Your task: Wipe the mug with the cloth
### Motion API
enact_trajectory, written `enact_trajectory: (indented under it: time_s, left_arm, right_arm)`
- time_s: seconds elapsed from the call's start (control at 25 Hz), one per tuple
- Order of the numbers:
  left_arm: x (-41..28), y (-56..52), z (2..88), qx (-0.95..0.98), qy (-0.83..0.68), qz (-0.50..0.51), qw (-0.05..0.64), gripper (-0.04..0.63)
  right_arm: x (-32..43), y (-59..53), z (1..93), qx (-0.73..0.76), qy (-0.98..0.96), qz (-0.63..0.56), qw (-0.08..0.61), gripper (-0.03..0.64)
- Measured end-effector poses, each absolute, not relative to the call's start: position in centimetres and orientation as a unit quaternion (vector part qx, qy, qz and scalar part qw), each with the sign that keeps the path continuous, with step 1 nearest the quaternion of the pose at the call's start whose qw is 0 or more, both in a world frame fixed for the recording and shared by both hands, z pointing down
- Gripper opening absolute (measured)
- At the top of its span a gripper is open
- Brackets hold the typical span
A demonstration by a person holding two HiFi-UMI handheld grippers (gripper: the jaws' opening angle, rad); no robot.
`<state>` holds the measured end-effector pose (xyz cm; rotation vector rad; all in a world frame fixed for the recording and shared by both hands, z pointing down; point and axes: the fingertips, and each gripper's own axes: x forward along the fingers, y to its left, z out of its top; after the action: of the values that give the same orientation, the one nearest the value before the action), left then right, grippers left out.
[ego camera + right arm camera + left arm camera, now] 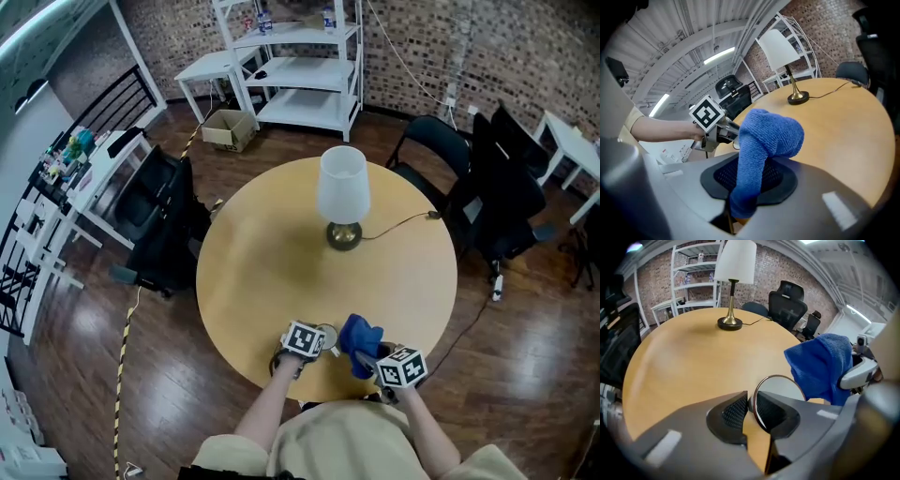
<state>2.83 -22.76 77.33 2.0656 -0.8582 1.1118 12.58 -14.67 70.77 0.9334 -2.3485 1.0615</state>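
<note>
The round desk [272,253] carries a lamp [342,192] towards its far side. At the near edge the right tongs [746,187] are clenched on the blue cloth [764,140]. Just beside it is the mug [783,387], its rim pinched by the left tongs [751,405].

Bright, even indoor light from ceiling strips [715,58]; fisheye bending at edges, close foreground soft

- A round wooden desk [262,272] stands on a dark plank floor [159,375].
- A lamp [343,199] with a white shade and a brass base stands upright on its far half.
- The lamp's cord [405,222] lies across the top towards the right edge.
- A mug [326,334] is at the near edge; whether it rests on the desk cannot be told.
</note>
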Motion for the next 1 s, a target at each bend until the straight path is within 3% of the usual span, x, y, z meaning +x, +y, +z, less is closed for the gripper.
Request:
enact_trajectory:
  time_s: [0.24, 0.44, 0.56, 1.0]
  left_arm:
    - [1.0, -23.1, 78.0, 0.725, -0.394, 0.383, 0.416, 0.034]
    - [0.6, -23.4, 78.2, 0.693, -0.424, 0.36, 0.459, 0.032]
    - [0.6, -23.2, 78.4, 0.684, -0.427, 0.341, 0.484, 0.032]
    - [-0.6, -23.1, 78.9, 0.685, -0.413, 0.314, 0.511, 0.031]
  right_arm:
    - [11.3, -16.2, 68.7, 0.387, -0.842, 0.317, 0.204, 0.084]
    - [5.2, -17.6, 69.9, 0.337, -0.865, 0.226, 0.295, 0.084]
    - [5.1, -17.4, 71.4, 0.342, -0.858, 0.213, 0.32, 0.081]
    - [9.3, -17.3, 75.0, 0.382, -0.812, 0.323, 0.301, 0.078]
